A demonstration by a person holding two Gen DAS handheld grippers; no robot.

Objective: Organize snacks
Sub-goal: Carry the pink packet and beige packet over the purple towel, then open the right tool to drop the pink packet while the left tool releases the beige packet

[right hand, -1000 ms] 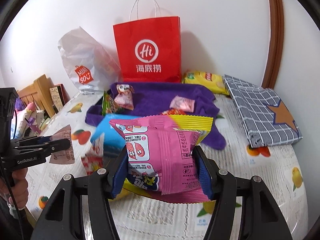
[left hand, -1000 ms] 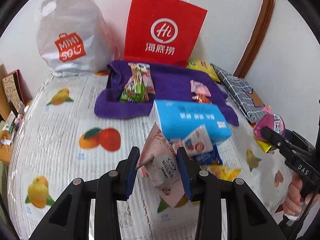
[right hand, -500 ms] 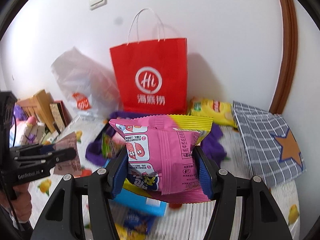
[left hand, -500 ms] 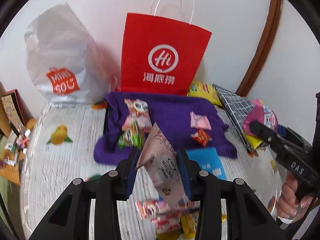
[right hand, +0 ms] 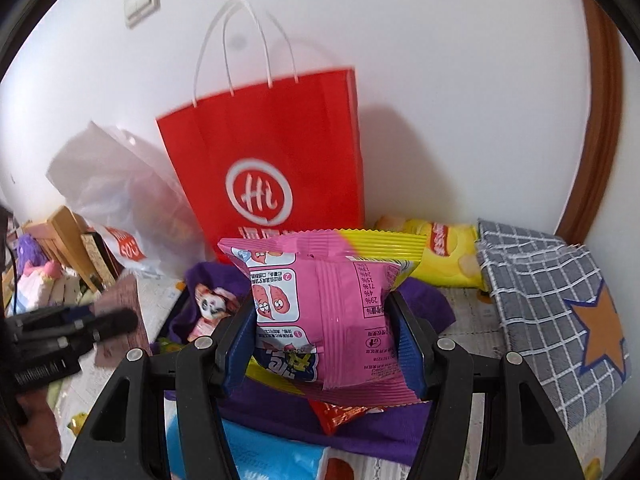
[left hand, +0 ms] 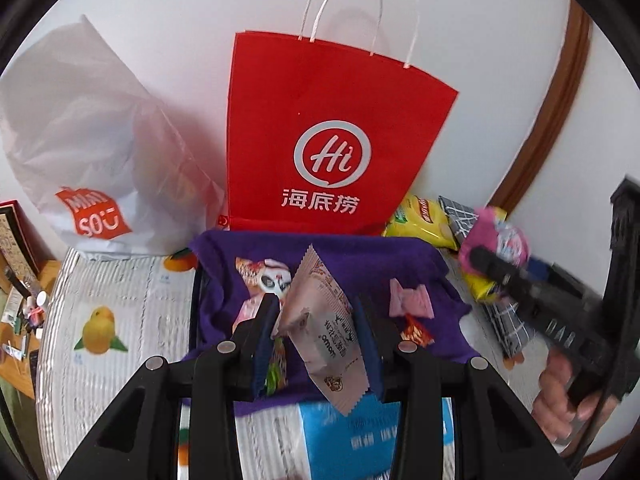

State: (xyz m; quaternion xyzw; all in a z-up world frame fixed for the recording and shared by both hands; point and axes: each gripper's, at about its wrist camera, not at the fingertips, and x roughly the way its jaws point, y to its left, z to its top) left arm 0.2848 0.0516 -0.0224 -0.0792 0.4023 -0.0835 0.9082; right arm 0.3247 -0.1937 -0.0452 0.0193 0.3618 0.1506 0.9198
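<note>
My left gripper (left hand: 316,328) is shut on a pale pink snack packet (left hand: 324,332), held above the purple cloth (left hand: 360,256). My right gripper (right hand: 324,340) is shut on a puffy pink and yellow snack bag (right hand: 320,320), also above the purple cloth (right hand: 424,300). On the cloth lie a pink candy (left hand: 412,300), a red candy (left hand: 416,330), a panda-print packet (left hand: 264,276) and a green packet (left hand: 276,372). A red paper bag (left hand: 320,144) stands open behind the cloth against the wall. The right gripper shows in the left wrist view (left hand: 496,268).
A white Miniso plastic bag (left hand: 88,160) sits left of the red bag. A yellow chips bag (right hand: 444,252) and a grey checked pouch (right hand: 560,320) lie at the right. A blue tissue pack (left hand: 360,436) lies in front. Clutter stands on a wooden shelf (left hand: 20,300) at the left.
Both grippers have moved forward and up toward the red bag, carrying their snacks over the purple cloth. The blue tissue pack and loose snacks have dropped to the bottom of the views.
</note>
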